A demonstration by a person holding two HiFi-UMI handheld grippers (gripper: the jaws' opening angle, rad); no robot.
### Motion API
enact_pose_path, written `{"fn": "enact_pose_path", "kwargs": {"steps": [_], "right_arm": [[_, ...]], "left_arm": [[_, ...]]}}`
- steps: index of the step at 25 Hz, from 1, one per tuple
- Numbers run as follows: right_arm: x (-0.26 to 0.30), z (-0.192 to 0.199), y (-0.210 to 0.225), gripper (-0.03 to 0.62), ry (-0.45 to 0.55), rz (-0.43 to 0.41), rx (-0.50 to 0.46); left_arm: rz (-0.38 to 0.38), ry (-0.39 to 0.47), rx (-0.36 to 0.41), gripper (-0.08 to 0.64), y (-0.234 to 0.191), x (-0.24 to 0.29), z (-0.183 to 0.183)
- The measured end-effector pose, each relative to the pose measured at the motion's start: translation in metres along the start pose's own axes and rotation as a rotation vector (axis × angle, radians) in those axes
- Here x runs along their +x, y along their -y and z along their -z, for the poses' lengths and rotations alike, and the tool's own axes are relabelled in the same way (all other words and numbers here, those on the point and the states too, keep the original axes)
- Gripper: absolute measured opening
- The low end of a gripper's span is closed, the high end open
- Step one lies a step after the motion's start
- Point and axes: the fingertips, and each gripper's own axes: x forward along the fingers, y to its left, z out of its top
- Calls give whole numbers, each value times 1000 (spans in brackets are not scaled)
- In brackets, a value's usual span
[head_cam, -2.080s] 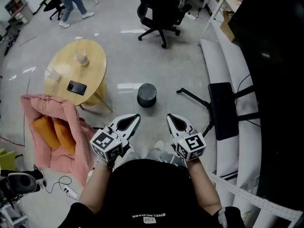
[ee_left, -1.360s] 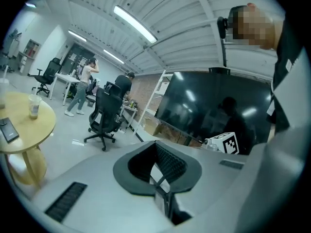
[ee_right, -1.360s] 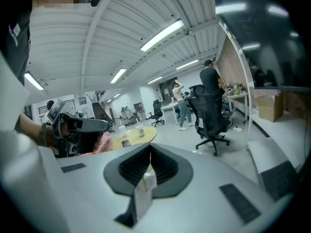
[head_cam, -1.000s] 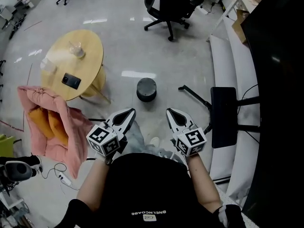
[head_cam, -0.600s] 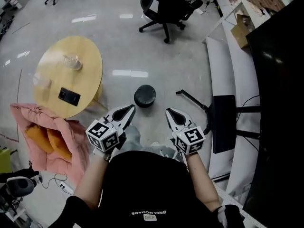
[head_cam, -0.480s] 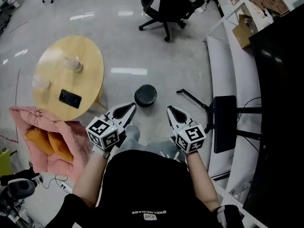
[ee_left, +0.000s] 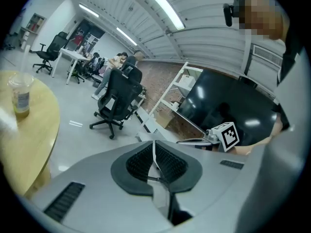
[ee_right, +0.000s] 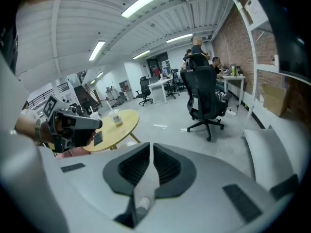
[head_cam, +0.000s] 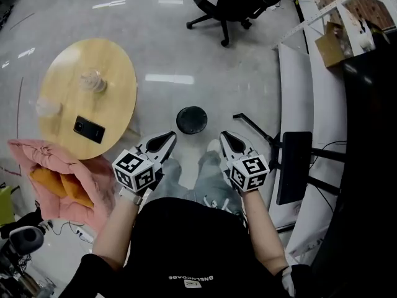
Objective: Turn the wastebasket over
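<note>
Starting at the lower left of the head view: passing a pink cushion heap (head_cam: 59, 169), then a round wooden table (head_cam: 108, 107) bearing a cup (head_cam: 92, 81) and a phone (head_cam: 89, 129), all well clear of the job.

Carrying the left gripper (head_cam: 169, 138) just below centre, clenched tight on nothing, tip aimed up-frame.

Finding the wastebasket (head_cam: 191, 119) on the bare floor at centre, just above and between the two tips, touched by neither. Cannot tell from straight overhead which end faces up.

Holding the right gripper (head_cam: 226, 136) as a mirror of the left, likewise pinched together and empty.

Probably flanking the bin so as to take it from both sides; calls for spreading the jaws first.

Leaving the black stand (head_cam: 291, 166) at right alone.
</note>
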Motion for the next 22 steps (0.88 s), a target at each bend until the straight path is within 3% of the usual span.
{"fn": "enact_pose_path", "kwargs": {"steps": [9, 11, 16, 22], "right_arm": [[52, 25, 64, 51, -130, -115, 44], [69, 36, 78, 71, -169, -138, 50], [117, 84, 112, 158, -281, -194, 84], [188, 155, 149, 230, -398, -235, 80]], "left_arm": [[-133, -20, -216, 15, -37, 51, 31], [-171, -39, -229, 33, -51, 67, 39], [-240, -101, -257, 184, -91, 108, 83], [-268, -188, -273, 235, -161, 159, 151]]}}
